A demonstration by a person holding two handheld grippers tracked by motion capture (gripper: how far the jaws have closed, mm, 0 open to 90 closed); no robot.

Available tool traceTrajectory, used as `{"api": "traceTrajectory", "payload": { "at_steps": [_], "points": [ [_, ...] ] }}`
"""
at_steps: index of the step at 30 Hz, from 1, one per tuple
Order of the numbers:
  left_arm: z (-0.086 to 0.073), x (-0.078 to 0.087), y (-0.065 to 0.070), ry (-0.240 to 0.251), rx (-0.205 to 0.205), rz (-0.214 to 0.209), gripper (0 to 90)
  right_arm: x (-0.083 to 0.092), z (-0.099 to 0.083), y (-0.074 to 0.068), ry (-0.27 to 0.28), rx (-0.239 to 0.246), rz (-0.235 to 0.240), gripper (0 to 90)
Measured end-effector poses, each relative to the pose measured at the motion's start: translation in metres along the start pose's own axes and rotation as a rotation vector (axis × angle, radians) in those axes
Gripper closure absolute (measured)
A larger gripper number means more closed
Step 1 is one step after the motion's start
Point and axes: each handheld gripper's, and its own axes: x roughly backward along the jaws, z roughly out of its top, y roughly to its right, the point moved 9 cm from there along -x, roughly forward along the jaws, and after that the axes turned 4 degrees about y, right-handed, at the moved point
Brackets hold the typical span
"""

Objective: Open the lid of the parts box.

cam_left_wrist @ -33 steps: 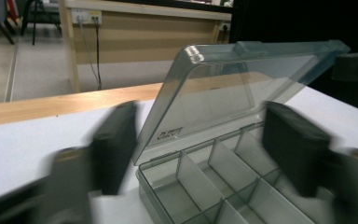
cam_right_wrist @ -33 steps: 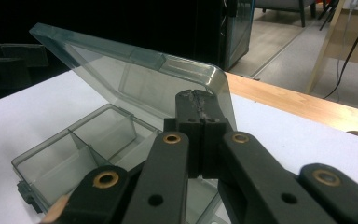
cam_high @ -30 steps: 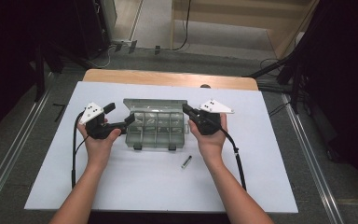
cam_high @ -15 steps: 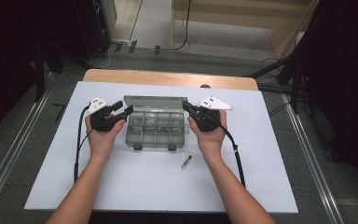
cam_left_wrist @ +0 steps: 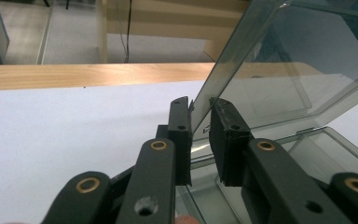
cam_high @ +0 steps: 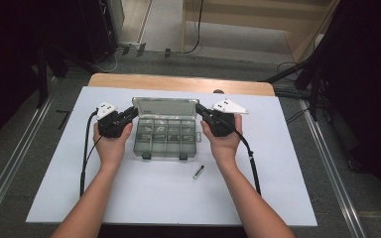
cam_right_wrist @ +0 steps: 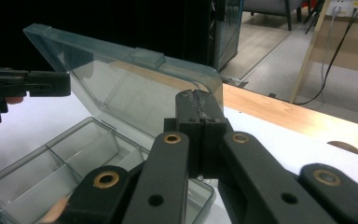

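We have the clear box (cam_high: 166,136) mid-table on the white sheet (cam_high: 54,188), its lid (cam_high: 164,107) swung up and standing roughly upright at the far side, w/ a gripper on each end of it. The right gripper (cam_right_wrist: 200,114) is pinched tight on the lid's right corner, jaws fully together w/ the plastic edge running into them, so that side looks anchored, prob. to keep the lid from flopping back while the other hand gets its hold. The left gripper (cam_left_wrist: 199,135) straddles the lid's left edge: its jaws have just been closing and now stand narrow, the pane between the pads (cam_left_wrist: 181,135). One pad seems to sit against the plastic, but a thin gap shows on the other side, and through the transparent pane it's hard to say if the pinch is firm yet; we'd call it not quite clamped. In the high view both grippers, left (cam_high: 129,113) and right (cam_high: 202,112), point inward at the lid from opposite ends, hands resting on the sheet beside the box, which steadies the base too. A small screw-like bit (cam_high: 198,171) lies loose on the sheet near the front right of the box, apart from it. Holding both ends keeps the lid square on its hinge rather than twisting it.
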Motion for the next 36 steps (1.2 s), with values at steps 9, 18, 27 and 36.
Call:
{"api": "traceTrajectory", "payload": {
  "at_steps": [9, 18, 27, 36],
  "points": [
    [0.001, -0.004, 0.001, -0.017, 0.016, 0.024, 83.6, -0.001, -0.001, 0.003, -0.006, 0.006, -0.005, 90.0],
    [0.002, -0.006, 0.0, -0.017, 0.027, 0.027, 83.5, 0.007, -0.003, 0.0, 0.024, 0.026, 0.001, 76.5],
    [0.002, -0.007, -0.001, -0.017, 0.027, 0.026, 83.4, 0.004, -0.004, 0.013, 0.064, -0.032, -0.087, 0.0],
    [0.003, -0.009, -0.002, -0.016, 0.023, 0.031, 83.5, -0.014, -0.027, 0.023, -0.006, -0.062, -0.139, 17.9]
  ]
}}
